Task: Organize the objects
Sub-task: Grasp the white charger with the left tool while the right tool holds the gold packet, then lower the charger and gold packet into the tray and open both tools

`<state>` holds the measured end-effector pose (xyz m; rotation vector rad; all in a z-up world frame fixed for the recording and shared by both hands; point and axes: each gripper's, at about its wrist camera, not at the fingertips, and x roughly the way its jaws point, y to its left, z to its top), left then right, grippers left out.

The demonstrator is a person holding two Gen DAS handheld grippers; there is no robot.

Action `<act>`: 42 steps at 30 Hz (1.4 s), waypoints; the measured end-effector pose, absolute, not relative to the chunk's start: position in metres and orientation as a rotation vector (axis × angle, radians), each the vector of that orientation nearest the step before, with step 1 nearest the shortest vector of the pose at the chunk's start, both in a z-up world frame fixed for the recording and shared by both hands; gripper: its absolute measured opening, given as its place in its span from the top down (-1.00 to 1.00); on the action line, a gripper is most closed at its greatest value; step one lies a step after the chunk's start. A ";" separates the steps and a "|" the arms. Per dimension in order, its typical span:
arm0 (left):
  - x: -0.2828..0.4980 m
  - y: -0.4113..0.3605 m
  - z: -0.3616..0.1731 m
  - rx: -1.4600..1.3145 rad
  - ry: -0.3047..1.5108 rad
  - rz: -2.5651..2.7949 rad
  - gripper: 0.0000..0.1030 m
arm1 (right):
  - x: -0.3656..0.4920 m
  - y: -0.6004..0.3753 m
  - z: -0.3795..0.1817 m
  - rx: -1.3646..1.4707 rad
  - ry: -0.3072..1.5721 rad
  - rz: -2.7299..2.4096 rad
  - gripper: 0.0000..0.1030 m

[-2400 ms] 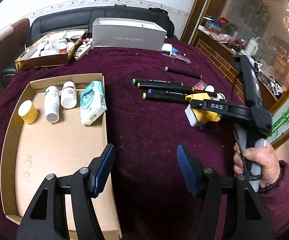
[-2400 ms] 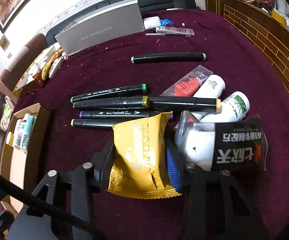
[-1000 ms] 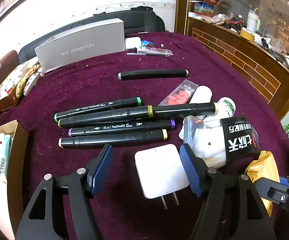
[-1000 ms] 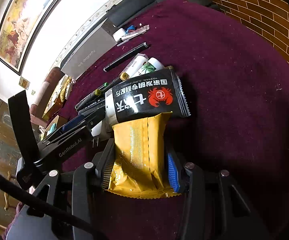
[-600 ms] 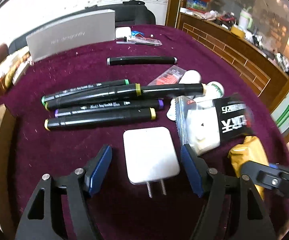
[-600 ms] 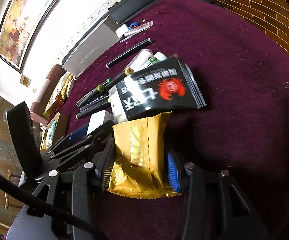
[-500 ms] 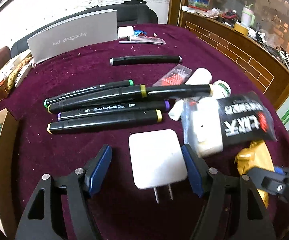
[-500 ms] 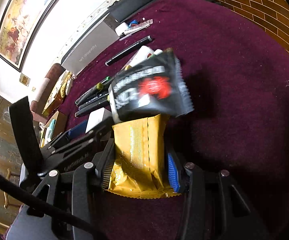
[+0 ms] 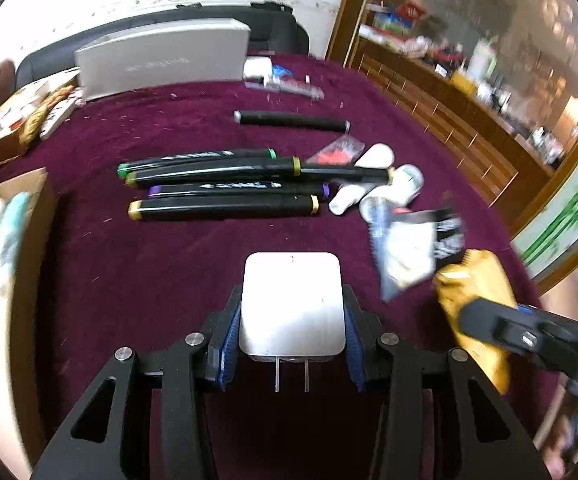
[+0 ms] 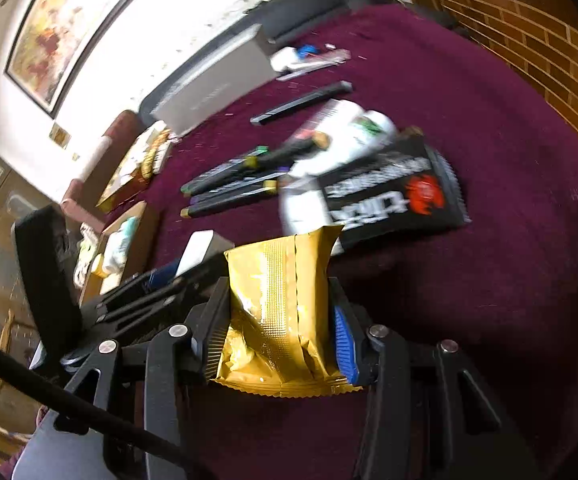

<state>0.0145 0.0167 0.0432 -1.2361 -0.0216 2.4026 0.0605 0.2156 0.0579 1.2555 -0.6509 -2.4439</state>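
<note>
Left gripper (image 9: pixel 292 344) is closing on the white charger (image 9: pixel 292 304) — blue pads are pressing both its sides, prongs pointing back toward the camera. Charger is sitting low over the purple tablecloth (image 9: pixel 169 264); can't tell if it's clear of the cloth yet.

Right gripper (image 10: pixel 279 340) is clamping the gold snack packet (image 10: pixel 277 312) at partial opening, packet bulging up between the jaws and held above the cloth. Same packet is showing at the right edge of the left view (image 9: pixel 475 312).

Progress, judging from what's lying where:
- Cardboard tray (image 9: pixel 29 240) at the left is already holding a few items — white bottles and a teal-and-white pack, blurred, can't count them.
- Both grippers are carrying something, so two more items look to be in transit; neither is over the tray yet.
- Still loose on the cloth: four markers (image 9: pixel 221 184) lying side by side, one black marker (image 9: pixel 291 120) apart further back, white bottles (image 9: pixel 385 184) beside them, a small red-contents packet (image 9: pixel 337 150), and the black-and-white snack bag (image 9: pixel 413 244) just beside the gold packet.
- Grey box (image 9: pixel 161 56) and small clutter at the far edge are sitting untouched.

Estimate: well under half done. Most of the pile is remaining.
</note>
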 end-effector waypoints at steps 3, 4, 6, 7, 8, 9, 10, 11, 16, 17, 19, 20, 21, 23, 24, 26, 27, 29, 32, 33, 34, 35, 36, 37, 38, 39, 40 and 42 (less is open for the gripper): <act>0.033 -0.020 0.068 -1.177 -0.113 2.432 0.26 | 0.062 0.190 0.076 1.221 -0.600 -2.416 0.15; 0.038 -0.037 0.077 -1.156 -0.144 2.449 0.26 | 0.061 0.182 0.081 1.211 -0.594 -2.408 0.15; 0.045 -0.067 0.088 -1.127 -0.172 2.496 0.26 | 0.061 0.161 0.092 1.197 -0.564 -2.383 0.15; 0.048 -0.086 0.095 -1.113 -0.180 2.535 0.26 | 0.059 0.149 0.097 1.191 -0.545 -2.365 0.15; 0.050 -0.102 0.099 -1.106 -0.179 2.570 0.26 | 0.056 0.138 0.100 1.190 -0.531 -2.349 0.15; 0.051 -0.117 0.102 -1.103 -0.176 2.604 0.25 | 0.054 0.123 0.105 1.187 -0.511 -2.327 0.15; 0.051 -0.134 0.104 -1.101 -0.175 2.644 0.25 | 0.053 0.112 0.108 1.183 -0.497 -2.311 0.14; 0.051 -0.144 0.104 -1.105 -0.174 2.666 0.25 | 0.051 0.099 0.111 1.184 -0.485 -2.299 0.14; 0.041 -0.204 0.093 -1.181 -0.177 2.759 0.25 | 0.034 0.025 0.121 1.177 -0.381 -2.227 0.14; 0.038 -0.214 0.088 -1.204 -0.180 2.768 0.25 | 0.028 0.009 0.121 1.183 -0.365 -2.205 0.14; 0.029 -0.223 0.078 -1.245 -0.188 2.759 0.25 | 0.019 -0.017 0.117 1.201 -0.335 -2.178 0.14; 0.025 -0.227 0.072 -1.259 -0.193 2.754 0.25 | 0.013 -0.031 0.113 1.213 -0.310 -2.177 0.14; 0.019 -0.232 0.066 -1.284 -0.198 2.744 0.25 | 0.008 -0.042 0.109 1.228 -0.291 -2.178 0.14; 0.011 -0.238 0.055 -1.332 -0.207 2.729 0.25 | -0.003 -0.064 0.096 1.283 -0.278 -2.157 0.14; 0.007 -0.242 0.048 -1.362 -0.223 2.720 0.25 | -0.008 -0.072 0.088 1.312 -0.281 -2.143 0.14; 0.001 -0.251 0.039 -1.411 -0.255 2.703 0.25 | -0.016 -0.082 0.076 1.353 -0.288 -2.132 0.14; -0.002 -0.256 0.036 -1.425 -0.268 2.698 0.25 | -0.020 -0.086 0.070 1.370 -0.289 -2.131 0.14; -0.005 -0.260 0.030 -1.448 -0.294 2.685 0.25 | -0.025 -0.092 0.063 1.391 -0.284 -2.138 0.14; -0.006 -0.262 0.027 -1.463 -0.339 2.650 0.25 | -0.033 -0.098 0.056 1.411 -0.267 -2.159 0.14; -0.005 -0.263 0.027 -1.467 -0.341 2.647 0.25 | -0.036 -0.100 0.052 1.418 -0.263 -2.165 0.14; -0.005 -0.263 0.026 -1.475 -0.346 2.645 0.25 | -0.038 -0.101 0.050 1.425 -0.263 -2.167 0.14; -0.006 -0.264 0.025 -1.482 -0.353 2.643 0.25 | -0.040 -0.102 0.049 1.432 -0.265 -2.167 0.14; -0.007 -0.266 0.024 -1.492 -0.372 2.639 0.25 | -0.041 -0.103 0.047 1.438 -0.269 -2.167 0.14; -0.008 -0.268 0.023 -1.495 -0.391 2.633 0.25 | -0.042 -0.103 0.046 1.443 -0.269 -2.167 0.14; -0.007 -0.271 0.024 -1.491 -0.421 2.623 0.25 | -0.043 -0.104 0.044 1.447 -0.267 -2.169 0.14; -0.007 -0.273 0.024 -1.489 -0.432 2.621 0.25 | -0.044 -0.105 0.043 1.449 -0.265 -2.171 0.14; -0.006 -0.274 0.023 -1.491 -0.441 2.622 0.25 | -0.045 -0.107 0.041 1.451 -0.262 -2.175 0.14; -0.006 -0.276 0.023 -1.489 -0.462 2.619 0.22 | -0.046 -0.109 0.039 1.452 -0.251 -2.183 0.13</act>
